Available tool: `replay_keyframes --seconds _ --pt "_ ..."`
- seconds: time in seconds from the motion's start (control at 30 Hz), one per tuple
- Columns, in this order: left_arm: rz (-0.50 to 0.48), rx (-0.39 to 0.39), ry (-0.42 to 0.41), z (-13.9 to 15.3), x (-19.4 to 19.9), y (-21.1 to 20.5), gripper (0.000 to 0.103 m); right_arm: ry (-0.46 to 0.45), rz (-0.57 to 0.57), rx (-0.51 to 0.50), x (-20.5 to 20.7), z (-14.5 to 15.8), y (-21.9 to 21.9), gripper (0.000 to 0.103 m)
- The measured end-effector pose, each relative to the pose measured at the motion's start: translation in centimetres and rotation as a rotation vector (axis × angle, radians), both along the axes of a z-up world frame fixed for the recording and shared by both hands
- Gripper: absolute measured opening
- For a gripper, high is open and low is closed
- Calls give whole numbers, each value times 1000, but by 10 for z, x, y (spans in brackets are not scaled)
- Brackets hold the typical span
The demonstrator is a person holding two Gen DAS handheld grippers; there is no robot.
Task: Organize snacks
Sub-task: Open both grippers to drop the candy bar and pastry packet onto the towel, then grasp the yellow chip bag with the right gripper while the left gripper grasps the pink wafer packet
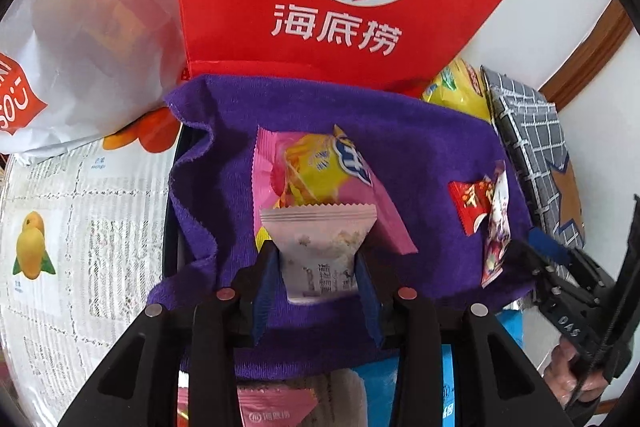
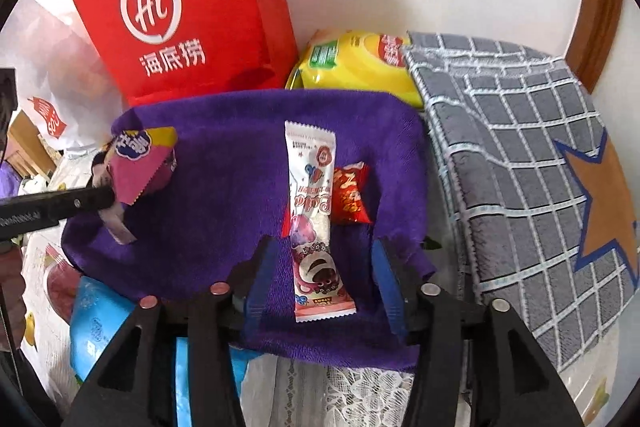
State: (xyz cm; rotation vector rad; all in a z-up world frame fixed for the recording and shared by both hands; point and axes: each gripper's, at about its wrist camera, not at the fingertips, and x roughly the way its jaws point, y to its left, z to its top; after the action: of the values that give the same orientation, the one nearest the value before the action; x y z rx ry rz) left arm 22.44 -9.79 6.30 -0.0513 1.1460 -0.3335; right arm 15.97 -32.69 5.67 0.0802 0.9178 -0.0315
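We're looking down on a purple towel [image 2: 224, 163] spread over the tabletop [image 1: 60, 227], and it's crowded round the edges. At twelve o'clock a red bag [image 2: 180, 7] stands upright against the wall; at one o'clock a yellow chip bag [image 2: 352, 67] is wedged beside it; from two to four o'clock lies a grey checked cloth [image 2: 512, 155] with an orange star. At ten o'clock in the left view slumps a white plastic bag [image 1: 80, 27], and at seven o'clock in the right view a blue pack [image 2: 100, 319] pokes from under the towel.

We count five snacks on the towel: one white packet [image 1: 320, 251], one pink wrapper [image 1: 360, 203], one yellow pack [image 1: 320, 167] lying on it, one long bar [image 2: 314, 219] and one small red sachet [image 2: 352, 195].

The left tongs [image 1: 316, 267] pinch the white packet by its sides; it is pale, with a crimped top edge, and leans against the pink wrapper at the towel's centre.

The right tongs [image 2: 324, 275] stand apart, loose, both blue pads clear of the long bar, which lies flat between them. It is white and pink with a cartoon bear, and the red sachet touches it at three o'clock.
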Motion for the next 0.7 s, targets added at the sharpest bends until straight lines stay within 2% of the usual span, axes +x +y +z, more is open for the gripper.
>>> replay_keyframes --seconds 0.07,0.23,0.7 --pt "6 2 -7 3 -4 0 50 -13 -12 -2 -6 5 -1 52" --pt "8 12 -36 16 -20 1 57 -20 -28 -21 -23 14 0 52" --pt "35 29 -142 61 -93 23 60 -102 -72 -32 -97 52 17 52"
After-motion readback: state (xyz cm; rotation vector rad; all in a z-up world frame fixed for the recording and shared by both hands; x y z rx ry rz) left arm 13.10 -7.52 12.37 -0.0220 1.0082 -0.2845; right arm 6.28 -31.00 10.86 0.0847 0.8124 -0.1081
